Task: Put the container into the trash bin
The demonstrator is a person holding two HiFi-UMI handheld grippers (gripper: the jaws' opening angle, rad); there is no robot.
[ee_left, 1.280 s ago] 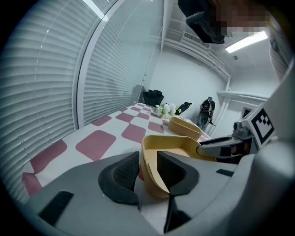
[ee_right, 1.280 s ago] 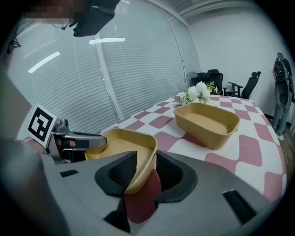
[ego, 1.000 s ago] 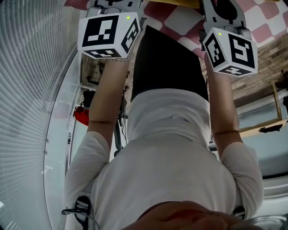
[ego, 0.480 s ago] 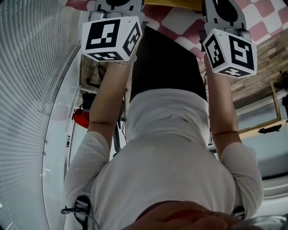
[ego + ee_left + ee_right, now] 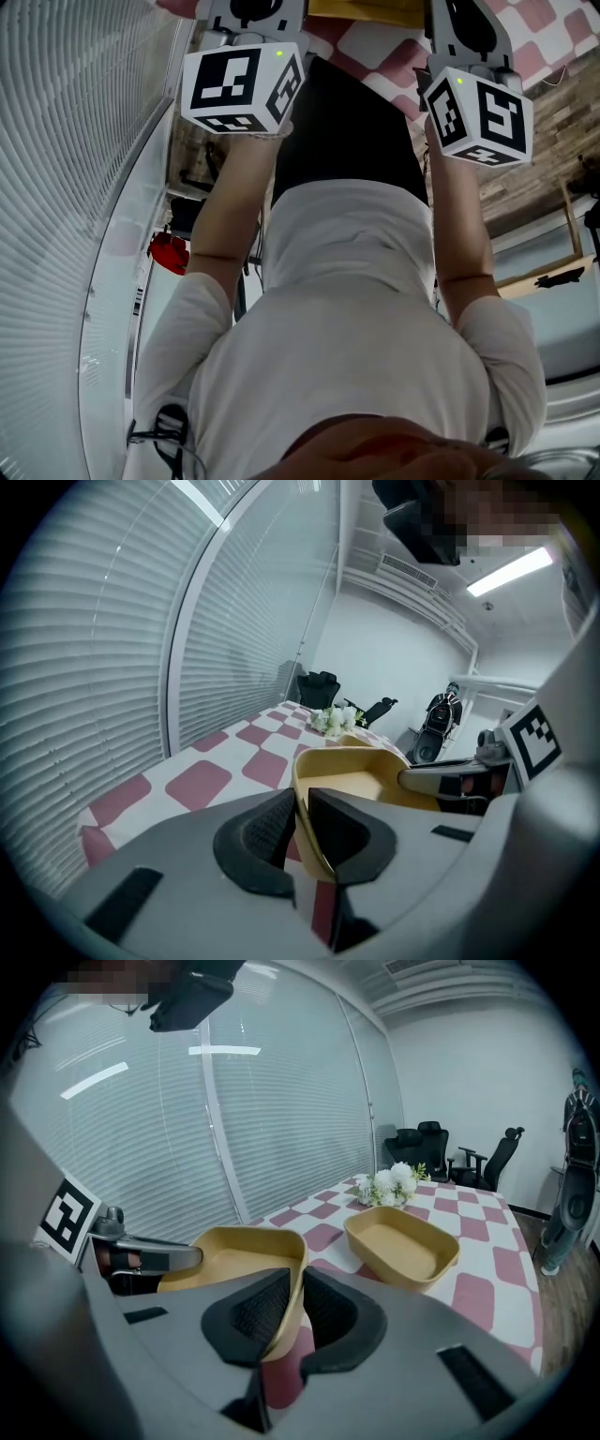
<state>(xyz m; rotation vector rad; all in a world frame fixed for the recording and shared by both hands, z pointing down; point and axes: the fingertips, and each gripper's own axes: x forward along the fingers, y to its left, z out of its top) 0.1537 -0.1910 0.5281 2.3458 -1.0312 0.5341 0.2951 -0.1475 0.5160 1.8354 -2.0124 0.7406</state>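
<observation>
L gripper (image 5: 301,797) & R gripper (image 5: 296,1277) — jaws closing on container (image 5: 230,1249) rim.

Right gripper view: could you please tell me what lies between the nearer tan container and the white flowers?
A second tan container, empty, sits on the checked tablecloth between the nearer container and the flowers; the right gripper view shows it.

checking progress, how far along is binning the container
Done: left gripper and right gripper both have the tan container by its rim, jaws closing on it. In hand: holding it over the checkered table. Left: dropping it in the trash bin, which no view shows.
</observation>
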